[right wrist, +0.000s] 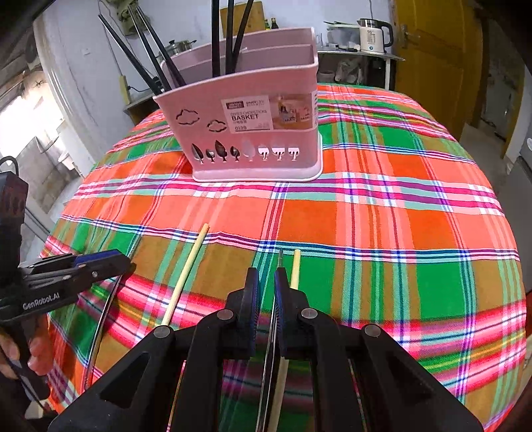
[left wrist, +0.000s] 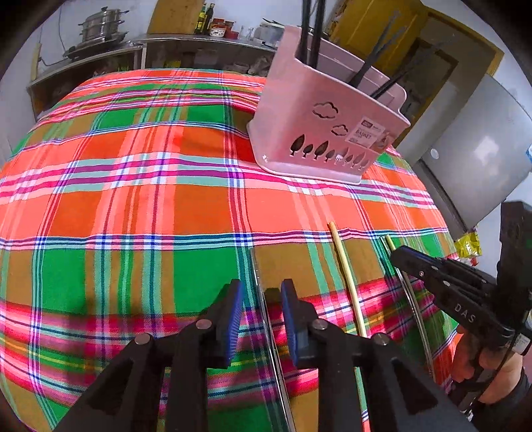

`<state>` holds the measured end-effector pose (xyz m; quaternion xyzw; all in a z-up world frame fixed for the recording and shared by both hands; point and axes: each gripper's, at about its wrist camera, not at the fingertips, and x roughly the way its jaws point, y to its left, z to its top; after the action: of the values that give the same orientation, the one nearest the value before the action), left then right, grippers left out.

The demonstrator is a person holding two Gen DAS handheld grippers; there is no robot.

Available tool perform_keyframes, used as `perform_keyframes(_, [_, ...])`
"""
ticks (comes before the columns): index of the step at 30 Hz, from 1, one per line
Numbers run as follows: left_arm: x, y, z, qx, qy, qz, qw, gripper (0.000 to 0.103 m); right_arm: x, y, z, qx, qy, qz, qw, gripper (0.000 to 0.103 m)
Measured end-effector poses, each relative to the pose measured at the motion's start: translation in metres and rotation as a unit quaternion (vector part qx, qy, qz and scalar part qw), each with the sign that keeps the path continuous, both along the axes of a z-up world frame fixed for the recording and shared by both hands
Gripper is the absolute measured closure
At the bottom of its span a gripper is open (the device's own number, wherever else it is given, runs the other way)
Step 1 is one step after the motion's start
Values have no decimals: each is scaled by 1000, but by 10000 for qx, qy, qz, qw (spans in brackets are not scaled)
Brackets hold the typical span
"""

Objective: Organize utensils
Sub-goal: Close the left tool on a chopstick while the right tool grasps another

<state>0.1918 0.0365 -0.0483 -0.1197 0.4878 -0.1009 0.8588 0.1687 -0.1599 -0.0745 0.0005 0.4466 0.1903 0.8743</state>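
Note:
A pink chopstick basket (left wrist: 327, 123) (right wrist: 252, 133) stands on the plaid tablecloth and holds several black chopsticks (right wrist: 216, 36). My left gripper (left wrist: 261, 299) is open, its blue pads astride a metal chopstick (left wrist: 266, 319) lying on the cloth. A bamboo chopstick (left wrist: 347, 279) (right wrist: 184, 275) lies to its right. My right gripper (right wrist: 266, 282) is nearly closed around a metal chopstick (right wrist: 280, 257), with a second bamboo chopstick (right wrist: 295, 269) just right of it. The right gripper also shows in the left wrist view (left wrist: 399, 256), over that pair.
The plaid tablecloth (left wrist: 133, 199) (right wrist: 399, 216) covers the whole table. Behind it are a shelf with steel pots (left wrist: 99, 30), a kettle (right wrist: 374, 35), a yellow door (right wrist: 429, 50) and a grey fridge (left wrist: 482, 149). The table edge drops off at the right in the left wrist view.

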Motion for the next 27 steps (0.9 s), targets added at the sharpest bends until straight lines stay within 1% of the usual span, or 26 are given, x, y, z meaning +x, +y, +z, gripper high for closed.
perform_keyframes(8, [11,-7,0,132,47,-107,9998,80,11,3,-6,-98,157,-66,9998,94])
perform_keyframes(12, [13,-10,0,301,66,-164,9994,80,14,5,-6,-163,226,-56,9996,94])
perform_keyframes(13, [13,-10,0,341,69,-164,9993,82,15,5,-6,-187,237,-51,9995,94])
perform_keyframes(14, [14,-11,0,410,81,-135,9990,87,15,7,-6,-217,243,-44,9995,94])
perform_keyframes(15, [15,-10,1,467,99,-105,9988,90,16,8,-5,-255,247,-34,9994,94])
perform_keyframes(16, [16,-12,0,481,113,-82,9987,96,16,9,-5,-293,252,-24,9992,94])
perform_keyframes(17, [17,-10,0,461,138,-42,9988,97,16,10,-5,-326,260,-15,9991,94])
perform_keyframes(20, [19,-8,0,438,176,-23,9989,97,17,12,-4,-386,270,-10,9989,95])
perform_keyframes(23, [19,-11,0,395,210,-97,9990,98,18,14,-4,-365,312,20,9988,98])
perform_keyframes(25, [20,-12,0,389,220,-137,9989,99,18,14,-3,-357,317,37,9989,99])
perform_keyframes(27, [19,-13,2,399,211,-177,9988,99,17,14,-1,-238,329,58,9992,99])
